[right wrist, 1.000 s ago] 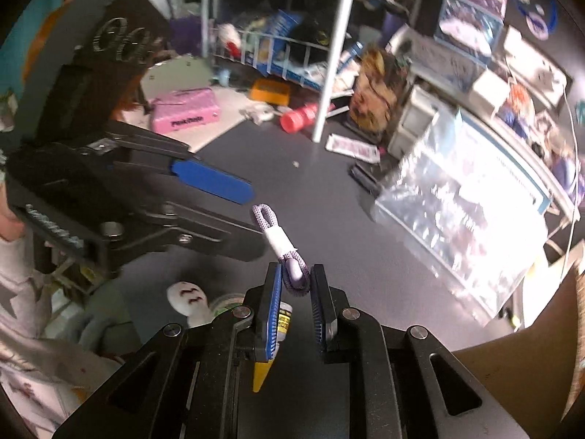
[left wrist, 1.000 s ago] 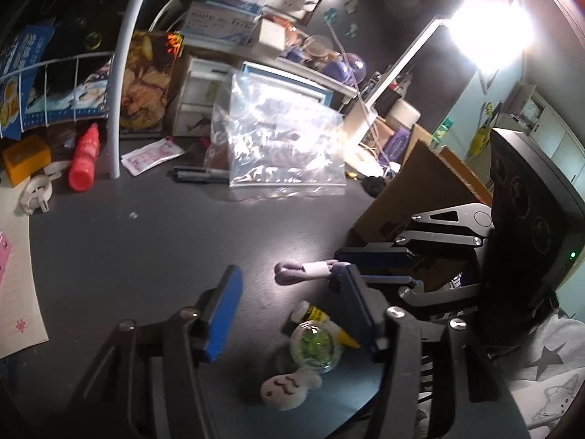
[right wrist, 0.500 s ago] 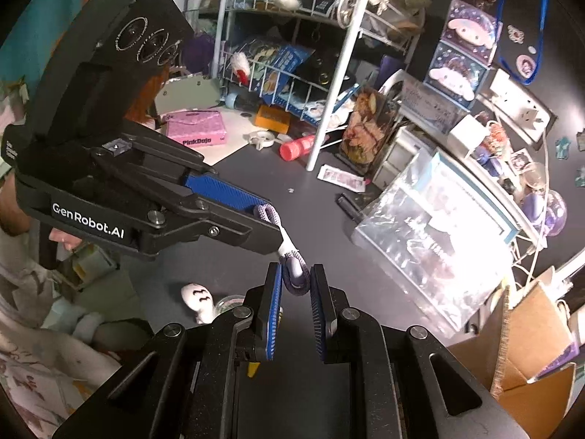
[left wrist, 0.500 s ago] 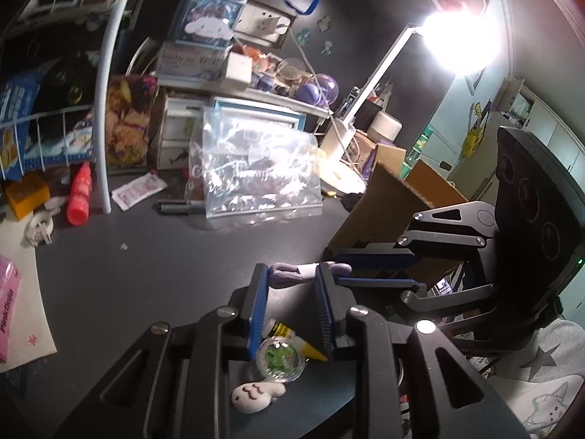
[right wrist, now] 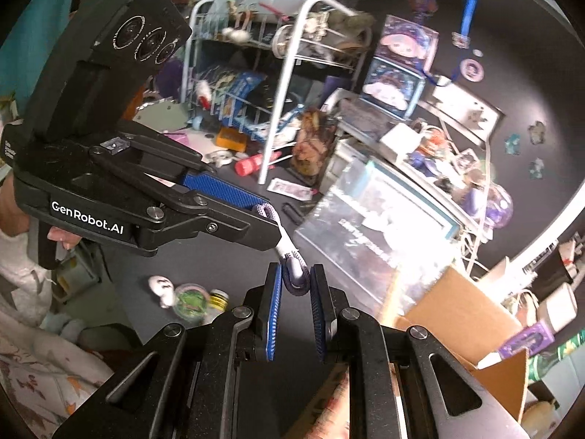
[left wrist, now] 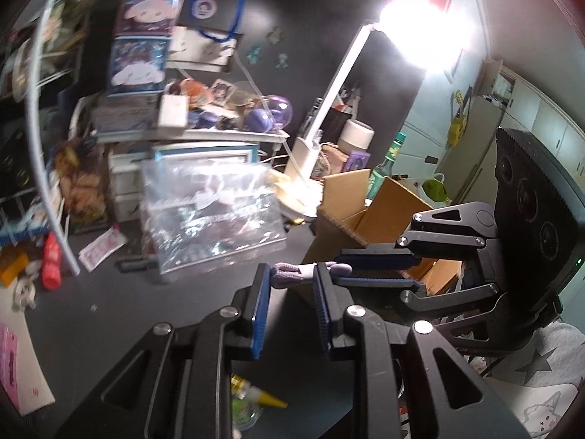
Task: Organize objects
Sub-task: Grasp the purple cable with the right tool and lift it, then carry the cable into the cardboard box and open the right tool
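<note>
A short purple cord (left wrist: 292, 273) with a white middle (right wrist: 286, 244) hangs in the air above the dark desk, stretched between my two grippers. In the left wrist view my left gripper (left wrist: 291, 278) is shut on one end of it. My right gripper (left wrist: 342, 269) reaches in from the right and pinches the other end. In the right wrist view the right gripper (right wrist: 297, 278) is shut on the cord's purple loop, and the left gripper (right wrist: 264, 213) holds the far end at upper left.
A clear zip bag (left wrist: 208, 216) stands against the shelves at the back. An open cardboard box (left wrist: 369, 216) sits to its right beside a bright lamp. On the desk below lie a white figure (right wrist: 161, 287), a green round case (right wrist: 192, 298) and a yellow-tipped tube (left wrist: 263, 397).
The left gripper went from open to shut on the cord's free end. Both grippers then rose together, lifting the cord off the desk; the small items below have dropped lower in view.
</note>
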A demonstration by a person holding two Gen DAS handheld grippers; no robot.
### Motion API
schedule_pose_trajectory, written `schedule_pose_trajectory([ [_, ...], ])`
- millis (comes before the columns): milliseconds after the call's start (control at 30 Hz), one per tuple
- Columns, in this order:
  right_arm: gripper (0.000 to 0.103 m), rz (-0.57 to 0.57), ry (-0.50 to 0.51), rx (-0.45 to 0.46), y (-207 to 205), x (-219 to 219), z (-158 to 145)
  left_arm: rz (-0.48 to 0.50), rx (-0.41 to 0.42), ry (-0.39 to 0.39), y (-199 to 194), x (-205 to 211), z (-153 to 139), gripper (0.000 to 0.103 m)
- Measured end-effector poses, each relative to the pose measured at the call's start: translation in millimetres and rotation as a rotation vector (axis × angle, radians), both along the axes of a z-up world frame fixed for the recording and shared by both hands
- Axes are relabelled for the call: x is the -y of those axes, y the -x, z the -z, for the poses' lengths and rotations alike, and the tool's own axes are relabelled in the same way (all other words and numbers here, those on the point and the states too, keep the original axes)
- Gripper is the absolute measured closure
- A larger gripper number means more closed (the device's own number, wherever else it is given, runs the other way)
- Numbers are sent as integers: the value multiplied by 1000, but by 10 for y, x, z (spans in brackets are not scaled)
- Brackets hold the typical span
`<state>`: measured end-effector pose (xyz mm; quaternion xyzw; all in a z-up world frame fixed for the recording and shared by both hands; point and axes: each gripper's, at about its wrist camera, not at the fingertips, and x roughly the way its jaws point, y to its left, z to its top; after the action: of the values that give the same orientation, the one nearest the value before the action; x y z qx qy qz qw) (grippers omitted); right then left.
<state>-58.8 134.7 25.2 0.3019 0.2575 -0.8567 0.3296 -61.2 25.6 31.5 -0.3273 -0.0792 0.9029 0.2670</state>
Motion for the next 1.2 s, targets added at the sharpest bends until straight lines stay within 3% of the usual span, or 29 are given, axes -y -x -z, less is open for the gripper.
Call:
schedule_pose_trajectory([
  [567, 92, 135, 66, -41, 129, -900, -228, 130, -13, 45, 456, -904, -232, 82],
  [1200, 92, 231, 2, 47, 229, -1466, -64, 232, 37, 105, 719, -1617, -92, 82],
])
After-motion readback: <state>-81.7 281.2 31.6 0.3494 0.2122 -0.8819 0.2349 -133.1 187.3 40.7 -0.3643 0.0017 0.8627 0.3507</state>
